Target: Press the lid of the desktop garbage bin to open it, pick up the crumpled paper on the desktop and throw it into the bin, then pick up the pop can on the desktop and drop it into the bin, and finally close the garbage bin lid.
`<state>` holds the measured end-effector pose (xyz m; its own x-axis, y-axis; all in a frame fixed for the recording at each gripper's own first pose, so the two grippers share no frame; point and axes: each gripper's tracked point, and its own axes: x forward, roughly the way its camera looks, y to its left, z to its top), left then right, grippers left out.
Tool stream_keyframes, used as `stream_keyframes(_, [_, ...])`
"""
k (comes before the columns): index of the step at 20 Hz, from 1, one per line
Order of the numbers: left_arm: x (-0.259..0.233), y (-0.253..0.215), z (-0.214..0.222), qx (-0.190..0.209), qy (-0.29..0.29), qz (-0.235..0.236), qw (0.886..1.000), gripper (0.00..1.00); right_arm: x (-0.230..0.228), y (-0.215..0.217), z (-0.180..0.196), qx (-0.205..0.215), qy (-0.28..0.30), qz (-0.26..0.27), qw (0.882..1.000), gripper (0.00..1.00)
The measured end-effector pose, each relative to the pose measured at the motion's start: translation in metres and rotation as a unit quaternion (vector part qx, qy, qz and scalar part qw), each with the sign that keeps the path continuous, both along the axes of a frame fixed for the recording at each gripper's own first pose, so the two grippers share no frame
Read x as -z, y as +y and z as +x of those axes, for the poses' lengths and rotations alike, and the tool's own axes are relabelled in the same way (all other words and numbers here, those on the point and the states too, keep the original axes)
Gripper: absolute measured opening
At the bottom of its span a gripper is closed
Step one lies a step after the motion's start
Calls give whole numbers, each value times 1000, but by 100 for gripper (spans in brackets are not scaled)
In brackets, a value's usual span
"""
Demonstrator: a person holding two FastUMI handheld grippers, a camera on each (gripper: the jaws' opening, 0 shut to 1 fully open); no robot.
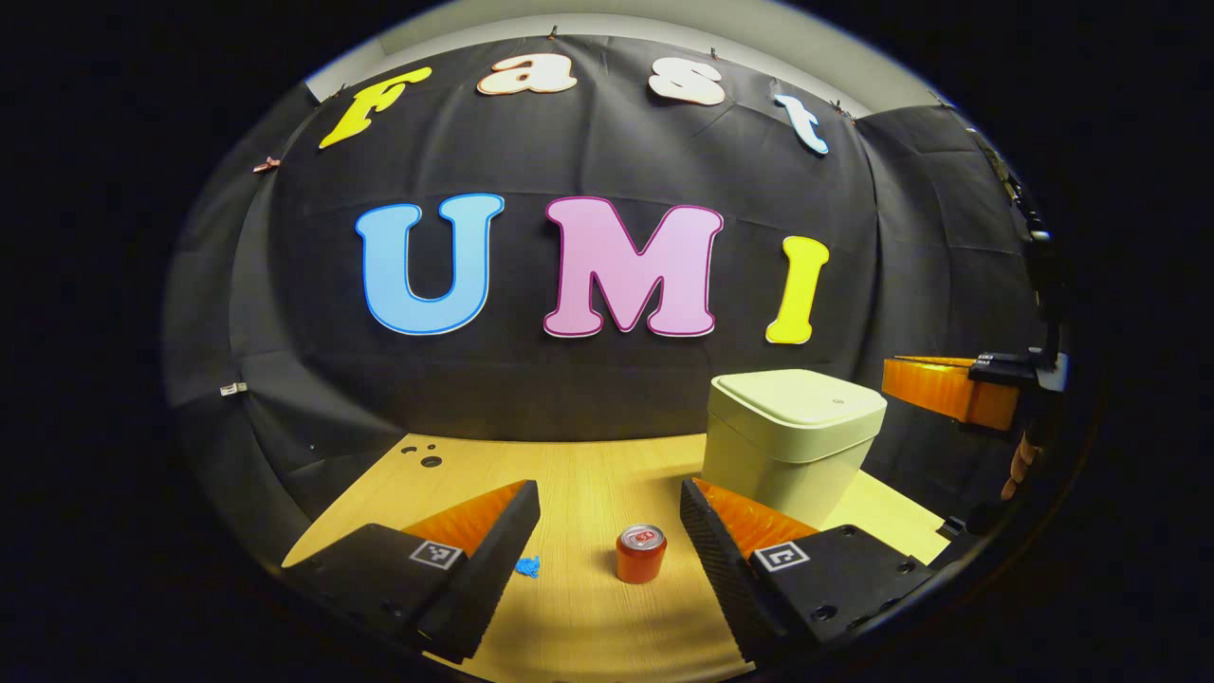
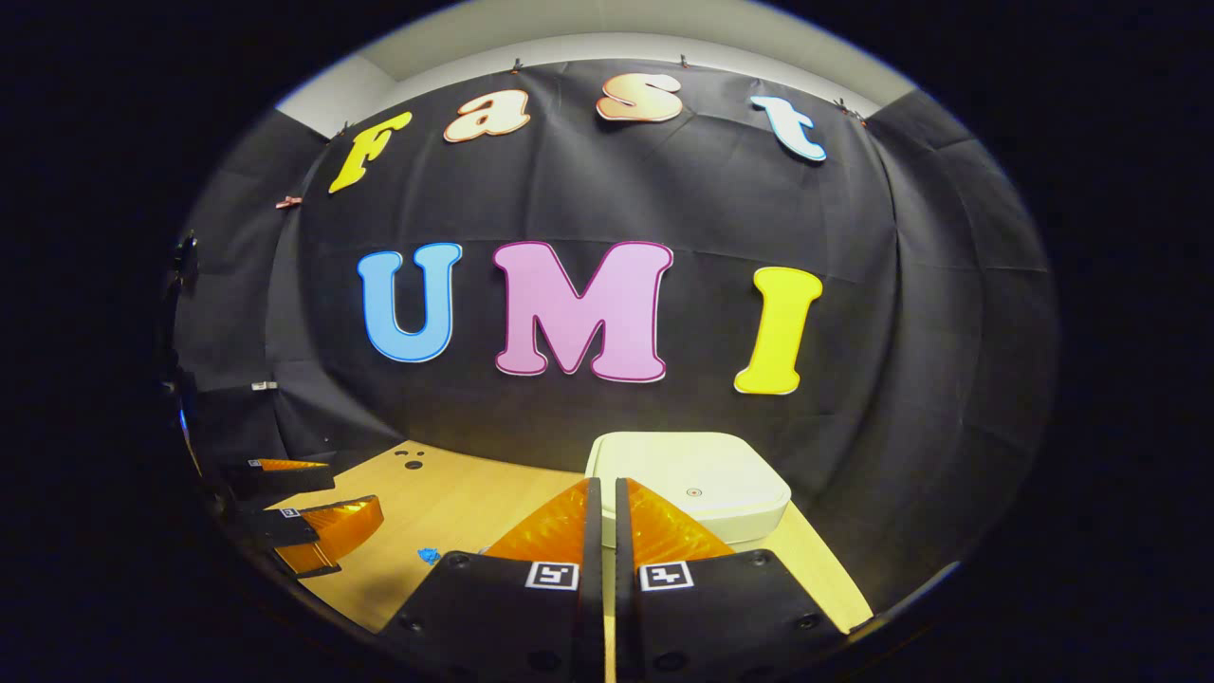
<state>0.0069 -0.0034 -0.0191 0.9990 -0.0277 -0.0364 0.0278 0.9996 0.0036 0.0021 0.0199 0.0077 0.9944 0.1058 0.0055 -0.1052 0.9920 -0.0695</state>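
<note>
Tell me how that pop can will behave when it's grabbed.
The pop can stands upright on the table, so a sideways nudge could tip it and it would probably roll. Its smooth round wall may slip. It is likely light and dents easily.

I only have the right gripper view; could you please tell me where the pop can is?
Observer: The pop can stands upright on the table, just ahead of the left gripper's open fingers.
Operator: Is the bin shut?
Observer: Yes, side-on the lid sits flush on it.
Operator: How high am I?
Observer: The right gripper hangs about level with the lid, on the bin's right in the left gripper view.
</note>
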Motion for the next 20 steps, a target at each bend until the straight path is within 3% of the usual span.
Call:
stream_keyframes(6, [1, 4, 2, -5, 2, -1, 1000, 96, -2, 13, 3, -36, 2, 1, 999, 5])
stream_keyframes(20, [14, 11, 8, -11, 18, 5, 1000, 96, -4, -39, 57, 23, 43, 7, 999, 5])
